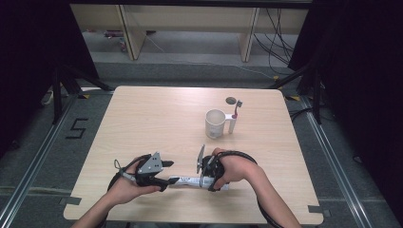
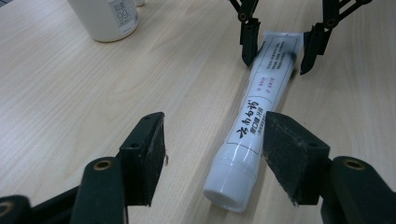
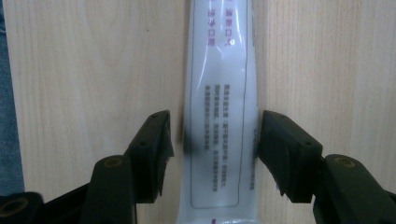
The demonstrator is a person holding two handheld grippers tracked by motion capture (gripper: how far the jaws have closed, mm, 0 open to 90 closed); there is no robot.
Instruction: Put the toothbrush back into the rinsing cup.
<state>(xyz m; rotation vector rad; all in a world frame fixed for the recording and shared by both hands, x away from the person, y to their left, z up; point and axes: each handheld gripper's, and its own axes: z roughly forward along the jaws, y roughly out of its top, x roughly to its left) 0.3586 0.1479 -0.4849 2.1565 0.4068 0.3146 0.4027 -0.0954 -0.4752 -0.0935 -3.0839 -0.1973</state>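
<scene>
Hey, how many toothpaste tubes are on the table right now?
1. The toothpaste tube lies flat near the front edge of the table, between the two hands. Nothing suggests a hidden one.

A white tube (image 2: 254, 126) was seen lying on the bench (image 2: 93, 93) between the parted jaws of the left gripper (image 2: 215, 156), its cap nearest; the right gripper (image 2: 280, 49) straddled its far end.

From above the near edge, the high view looks forward and down over the whole table (image 1: 142, 114), with both grippers working close to that edge. The left gripper view sits low and close, facing along the tube (image 2: 254, 126) from its cap end toward the right gripper (image 2: 280, 44). The right gripper view looks almost straight down, very near, and shares that same tube (image 3: 219, 116) and bare wood.
</scene>
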